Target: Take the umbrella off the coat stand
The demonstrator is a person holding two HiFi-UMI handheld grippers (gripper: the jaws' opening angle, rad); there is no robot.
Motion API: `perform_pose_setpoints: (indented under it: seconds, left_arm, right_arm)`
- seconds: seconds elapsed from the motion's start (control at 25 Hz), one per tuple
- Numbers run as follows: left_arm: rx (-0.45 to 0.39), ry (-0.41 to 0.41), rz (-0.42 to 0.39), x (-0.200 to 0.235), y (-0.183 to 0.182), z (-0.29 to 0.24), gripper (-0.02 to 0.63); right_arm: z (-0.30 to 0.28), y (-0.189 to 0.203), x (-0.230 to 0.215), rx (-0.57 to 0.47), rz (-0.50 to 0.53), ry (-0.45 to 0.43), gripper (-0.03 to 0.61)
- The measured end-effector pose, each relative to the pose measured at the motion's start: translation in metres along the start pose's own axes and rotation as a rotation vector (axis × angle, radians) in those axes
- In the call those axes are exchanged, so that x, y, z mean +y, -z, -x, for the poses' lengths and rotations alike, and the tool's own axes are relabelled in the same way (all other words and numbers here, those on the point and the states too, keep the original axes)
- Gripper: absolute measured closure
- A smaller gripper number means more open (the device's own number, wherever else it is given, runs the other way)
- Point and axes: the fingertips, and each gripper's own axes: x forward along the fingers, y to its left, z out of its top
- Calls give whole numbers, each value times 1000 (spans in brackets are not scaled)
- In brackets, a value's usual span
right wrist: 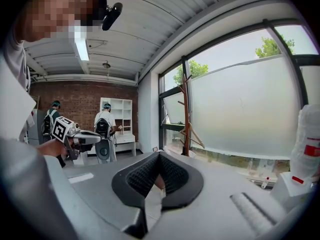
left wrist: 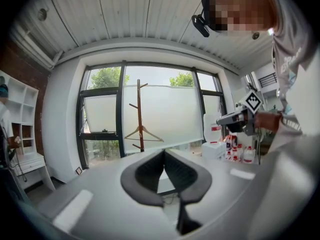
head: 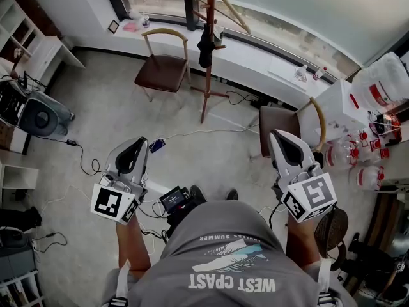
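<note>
Umbrella [head: 205, 47] a small dark shape on coat stand [head: 208, 82], stand's top cut off, left gripper [head: 136, 141] and right gripper [head: 275, 133] both pinched closed, empty

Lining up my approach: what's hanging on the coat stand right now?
A dark folded umbrella hangs against the pole of the coat stand, with a wooden hanger higher up. Which peg holds the umbrella cannot be made out.
</note>
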Motion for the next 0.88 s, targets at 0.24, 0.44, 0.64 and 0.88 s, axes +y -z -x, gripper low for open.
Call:
perform_pose_setpoints:
  seconds: [0.24, 0.44, 0.64, 0.88]
  left_arm:
    - [-21, 35, 4, 29, 7, 5, 612]
    - [-22, 59, 8, 45, 10, 3, 612]
    - [-17, 69, 29, 52, 17, -3, 612]
    - [7, 53, 35, 57, 25, -21, 612]
  right_arm:
    - [-20, -6, 19, -9, -25, 35, 577]
    - [-34, -9, 28, 10, -25, 52, 577]
    - [-47, -9, 27, 23, -22, 55, 577]
    - [-70, -7, 8, 33, -27, 37, 577]
